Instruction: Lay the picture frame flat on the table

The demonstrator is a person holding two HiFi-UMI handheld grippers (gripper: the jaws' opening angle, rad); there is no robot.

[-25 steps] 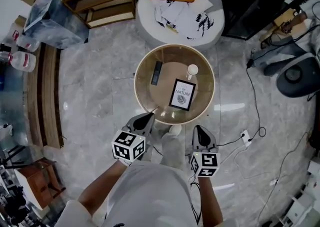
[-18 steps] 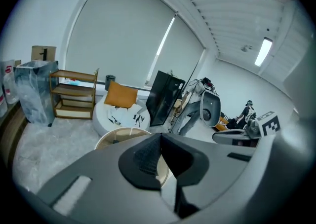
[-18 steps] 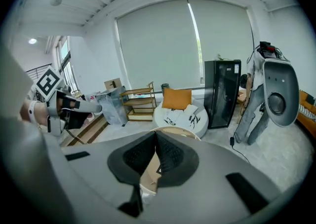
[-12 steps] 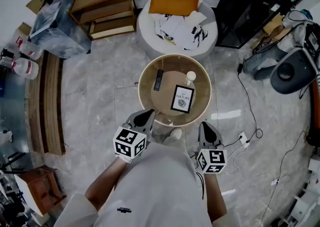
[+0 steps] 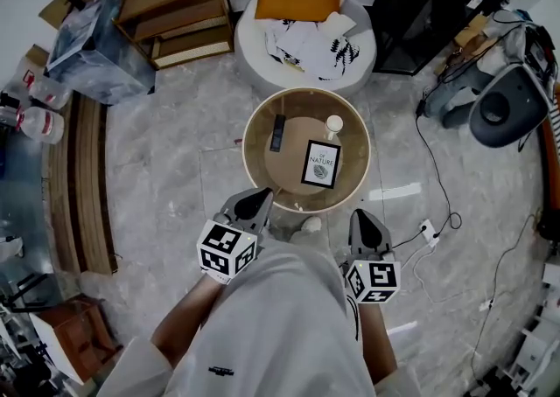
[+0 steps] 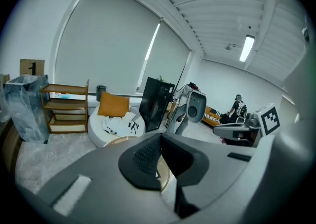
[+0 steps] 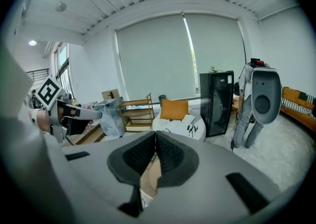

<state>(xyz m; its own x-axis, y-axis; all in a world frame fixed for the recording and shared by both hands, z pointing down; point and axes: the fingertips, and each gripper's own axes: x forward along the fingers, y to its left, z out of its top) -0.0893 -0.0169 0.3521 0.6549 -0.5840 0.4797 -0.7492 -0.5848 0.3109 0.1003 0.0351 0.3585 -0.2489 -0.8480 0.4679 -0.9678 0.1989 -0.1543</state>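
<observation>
Both sets of tongs are closed on nothing. The left tongs (image 5: pixel 255 204) show their ribbed pads pressed together in the left gripper view, and the right tongs (image 5: pixel 364 225) meet at the tips in the right gripper view. We hold them low beside our legs, short of the round worktop (image 5: pixel 248 155). We judge this a resting carry, with neither set reaching for anything.

The picture frame (image 5: pixel 321 164) sits right of the worktop's centre, its printed face turned up to the head camera. It lies apart from the dark remote (image 5: pixel 277 133) and near the small white bottle (image 5: pixel 333 125) behind it. From so steep a view we cannot tell whether the frame lies fully flat or leans back on a stand. Its face shows nearly square-on, so we judge it is probably down already, which would explain why our tongs hang idle.
</observation>
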